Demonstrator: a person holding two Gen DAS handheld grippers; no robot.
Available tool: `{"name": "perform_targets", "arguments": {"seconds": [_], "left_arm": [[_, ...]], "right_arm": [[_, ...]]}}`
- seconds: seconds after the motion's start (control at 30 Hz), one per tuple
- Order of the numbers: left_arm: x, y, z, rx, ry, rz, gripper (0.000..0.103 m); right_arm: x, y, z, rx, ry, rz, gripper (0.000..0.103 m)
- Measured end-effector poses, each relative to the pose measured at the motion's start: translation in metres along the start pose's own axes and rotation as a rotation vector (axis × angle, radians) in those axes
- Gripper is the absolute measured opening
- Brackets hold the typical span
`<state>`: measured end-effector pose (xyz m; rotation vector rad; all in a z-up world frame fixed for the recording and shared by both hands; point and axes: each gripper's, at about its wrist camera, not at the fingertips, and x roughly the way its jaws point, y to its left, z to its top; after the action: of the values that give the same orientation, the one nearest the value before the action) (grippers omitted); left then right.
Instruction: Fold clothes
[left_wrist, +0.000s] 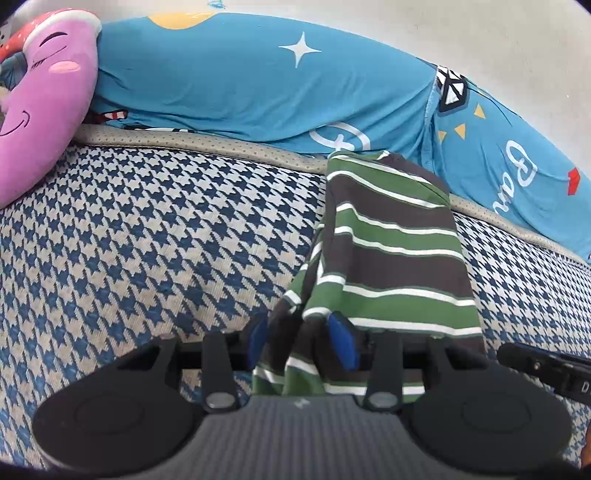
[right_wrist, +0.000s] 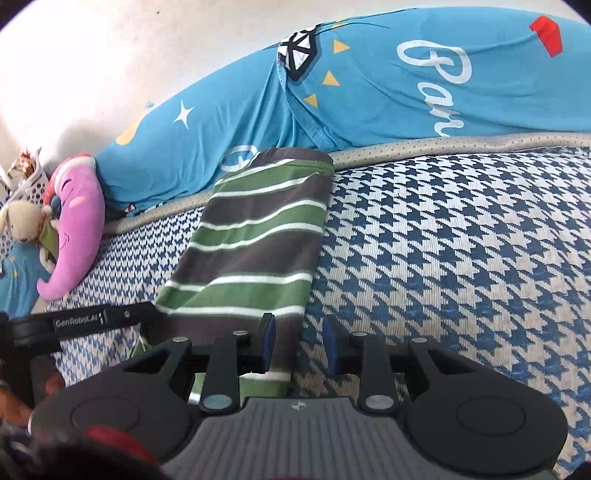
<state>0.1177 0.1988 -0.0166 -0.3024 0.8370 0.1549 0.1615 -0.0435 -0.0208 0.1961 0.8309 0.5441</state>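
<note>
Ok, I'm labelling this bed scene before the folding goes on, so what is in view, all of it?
Green, grey and white striped garment: one, folded into a long strip, lying on the bed cover.
Blue and white houndstooth bed cover: one, under everything.
Beige dotted border strip: one, along the cover's far edge.
Long blue printed cushion: one, white star and lettering, behind the garment by the white wall.
Pink smiling moon-shaped plush: one, far left.
Beige soft toy: one, beside the pink plush.
Left gripper: black, blue pads, jaws apart, garment's near end between them.
Right gripper: same, jaws apart over the garment's right edge.
</note>
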Motion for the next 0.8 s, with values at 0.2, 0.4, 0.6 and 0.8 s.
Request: {"name": "perform_targets", "arguments": {"seconds": [0.2,0.4,0.6,0.8], "left_arm": [[0.004,0.004,0.002,-0.004,0.000,0.036,0.043],[0.014,0.007,-0.001,0.010,0.031,0.087,0.049],[0.017,0.010,-0.001,-0.015,0.046,0.110,0.057],[0.018,0.003,0.002,-0.019,0.046,0.164,0.074]], "right_arm": [[0.009,-0.007,0.010,0.030,-0.019,0.006,0.028],[0.020,-0.013,0.025,0.046,-0.041,0.017,0.028],[0.037,-0.021,0.044,0.081,-0.060,0.030,0.029],[0.052,-0.029,0.061,0.091,-0.081,0.036,0.036]]}}
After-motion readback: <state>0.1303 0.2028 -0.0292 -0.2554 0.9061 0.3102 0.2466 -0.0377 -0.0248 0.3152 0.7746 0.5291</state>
